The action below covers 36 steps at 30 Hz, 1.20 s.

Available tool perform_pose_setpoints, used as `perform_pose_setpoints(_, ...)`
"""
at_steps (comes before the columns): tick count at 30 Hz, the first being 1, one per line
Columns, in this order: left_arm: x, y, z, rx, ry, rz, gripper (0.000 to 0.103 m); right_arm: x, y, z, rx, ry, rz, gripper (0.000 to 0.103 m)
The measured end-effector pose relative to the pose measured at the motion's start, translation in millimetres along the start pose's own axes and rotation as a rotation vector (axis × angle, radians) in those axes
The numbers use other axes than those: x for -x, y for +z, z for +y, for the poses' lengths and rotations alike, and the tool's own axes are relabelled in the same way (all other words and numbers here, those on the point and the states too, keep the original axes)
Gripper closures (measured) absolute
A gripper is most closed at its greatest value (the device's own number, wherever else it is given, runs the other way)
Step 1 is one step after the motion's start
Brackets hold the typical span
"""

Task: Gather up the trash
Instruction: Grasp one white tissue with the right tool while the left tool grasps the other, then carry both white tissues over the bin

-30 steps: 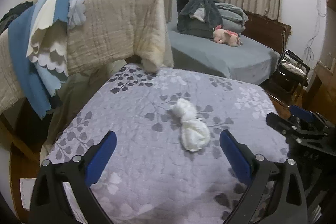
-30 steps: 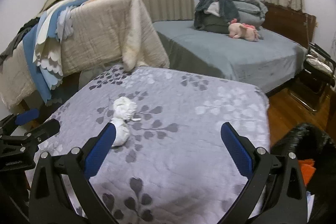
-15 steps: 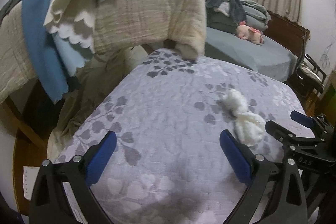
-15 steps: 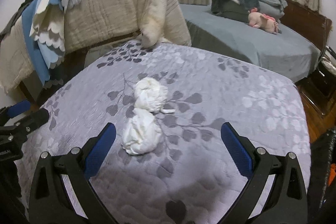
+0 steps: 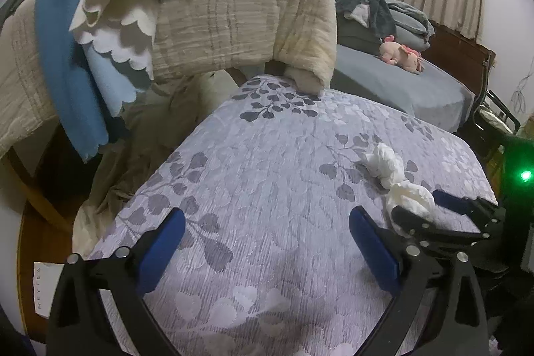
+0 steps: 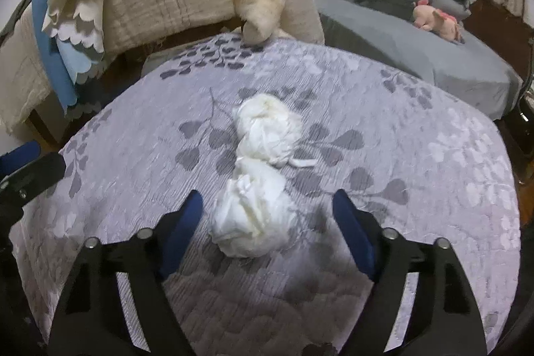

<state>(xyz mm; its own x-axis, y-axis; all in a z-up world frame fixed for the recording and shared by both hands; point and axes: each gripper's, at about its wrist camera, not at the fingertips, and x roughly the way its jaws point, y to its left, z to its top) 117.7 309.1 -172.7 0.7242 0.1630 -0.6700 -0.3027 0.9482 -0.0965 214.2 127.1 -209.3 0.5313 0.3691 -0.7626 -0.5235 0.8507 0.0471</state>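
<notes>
Two crumpled white tissue wads lie touching on the lilac leaf-print quilt (image 6: 417, 129). The near wad (image 6: 252, 216) sits between my right gripper's (image 6: 268, 212) open blue fingers, which flank it on both sides without closing on it. The far wad (image 6: 267, 127) lies just beyond. In the left wrist view the near wad (image 5: 409, 201) and far wad (image 5: 383, 160) are at the right, with the right gripper (image 5: 424, 209) around the near one. My left gripper (image 5: 263, 239) is open and empty over the quilt, left of the wads.
A beige blanket (image 5: 240, 12) and blue and cream cloths (image 5: 66, 55) hang over a rail behind the quilt. A grey bed (image 6: 417, 55) with a pink plush toy (image 6: 437, 19) and piled clothes stands at the back right. Wooden floor shows at the left (image 5: 33, 222).
My right gripper has moved forward and down until its fingers straddle the near wad. My left gripper has swung further left, so the wads now sit at its right edge.
</notes>
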Motion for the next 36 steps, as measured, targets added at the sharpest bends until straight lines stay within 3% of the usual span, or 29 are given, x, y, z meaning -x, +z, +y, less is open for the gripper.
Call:
perform_pose_setpoints(3,-0.2,0.4,-0.6,0.000,0.001,0.001,0.006,-1.0,-0.9,2.4,0.004,0.047,0.013,0.057)
perform_pose_setpoints(6,-0.6,0.6,-0.8,0.001,0.000,0.003,0.006,5.0,-2.0,3.4,0.010,0.065,0.004,0.060)
perform_pose_setpoints(12,-2.4,3.1,-9.8,-0.003,-0.012,0.003,0.006,23.8,-7.0,-15.4,-0.031,0.069,-0.014,0.061)
perform_pose_setpoints(21,-17.6,12.3,-47.8,-0.040,-0.064,0.002,0.006,33.1,3.7,-74.1,-0.086,-0.016,-0.055,0.060)
perform_pose_setpoints(36,-75.3,37.3,-118.9,-0.104,-0.126,0.037,0.011,31.3,17.0,-131.9,-0.128,-0.074,-0.078,0.060)
